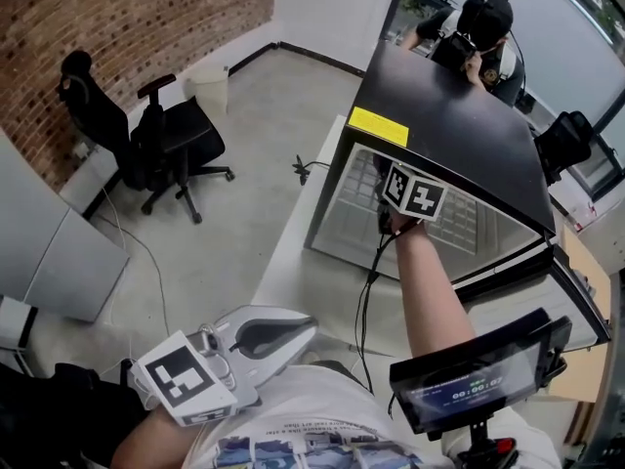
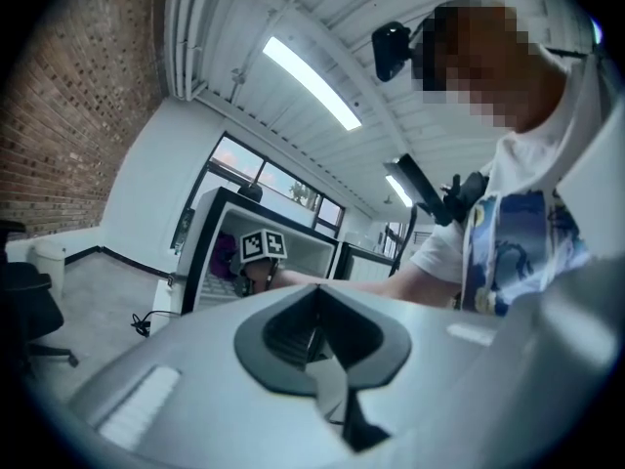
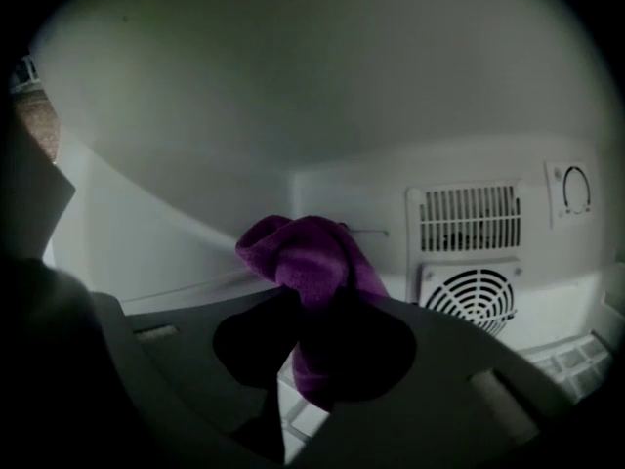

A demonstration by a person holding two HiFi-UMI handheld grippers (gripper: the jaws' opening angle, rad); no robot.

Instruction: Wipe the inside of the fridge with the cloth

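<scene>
A small black fridge stands open on a white table. My right arm reaches into it, and only that gripper's marker cube shows in the head view. In the right gripper view, my right gripper is shut on a purple cloth, which bunches up above the jaws close to the white back wall. My left gripper hangs low by my body, well outside the fridge. Its jaws meet with nothing between them.
A round fan grille, a slotted vent and a dial sit on the fridge's back wall at right. The fridge door swings open to the right. A black office chair stands on the floor at left, and a person is behind the fridge.
</scene>
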